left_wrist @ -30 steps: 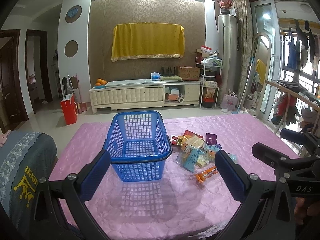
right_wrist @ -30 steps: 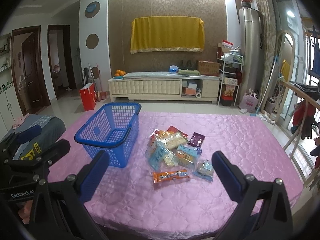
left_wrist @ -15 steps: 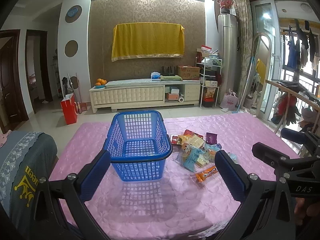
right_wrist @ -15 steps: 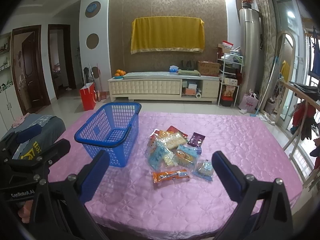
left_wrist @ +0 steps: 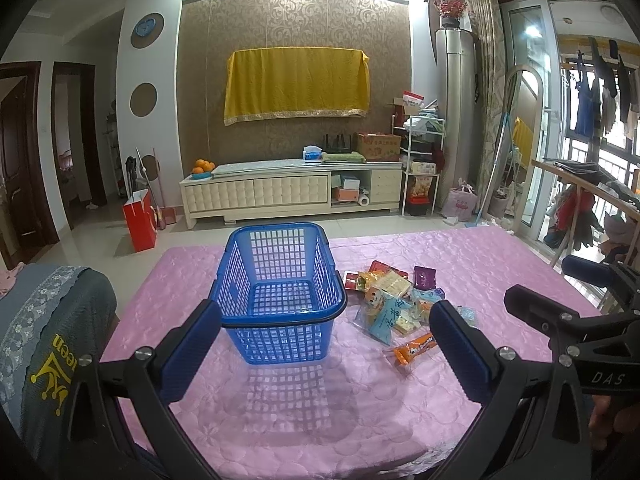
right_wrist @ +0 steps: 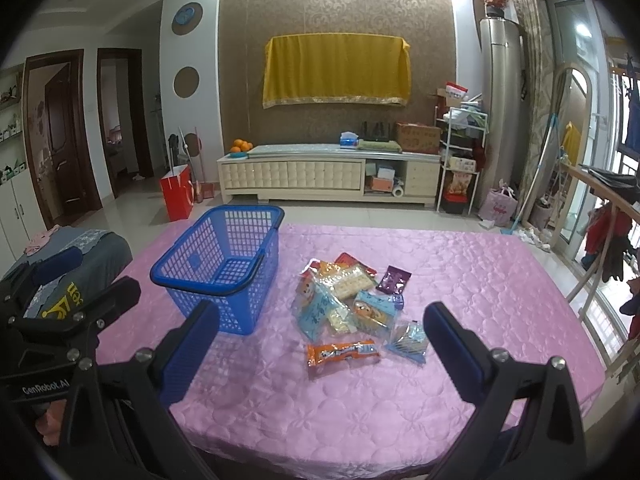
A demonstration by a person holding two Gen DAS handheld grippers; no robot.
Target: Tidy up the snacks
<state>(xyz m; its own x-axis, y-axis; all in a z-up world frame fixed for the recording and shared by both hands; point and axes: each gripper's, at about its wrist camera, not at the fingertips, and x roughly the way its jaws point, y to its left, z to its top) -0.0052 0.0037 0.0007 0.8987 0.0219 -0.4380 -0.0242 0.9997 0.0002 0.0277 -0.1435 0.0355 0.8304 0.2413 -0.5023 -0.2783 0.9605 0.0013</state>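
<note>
I have both grippers spread wide and holding nothing — the left gripper (left_wrist: pixel 326 344) hangs over the near side of the table (left_wrist: pixel 500 264), facing the basket (left_wrist: pixel 280 292), and the right gripper (right_wrist: pixel 322 344) faces the snacks (right_wrist: pixel 348 300). The basket (blue, no packets inside that I can see) stands upright on the pink cover. The snacks lie in a loose heap just right of it, an orange packet (right_wrist: pixel 342 353) nearest me.

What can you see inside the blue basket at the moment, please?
The blue basket looks empty; only its mesh floor shows. The snacks lie beside it on the pink cloth. Its near wall partly screens the front edge.
</note>
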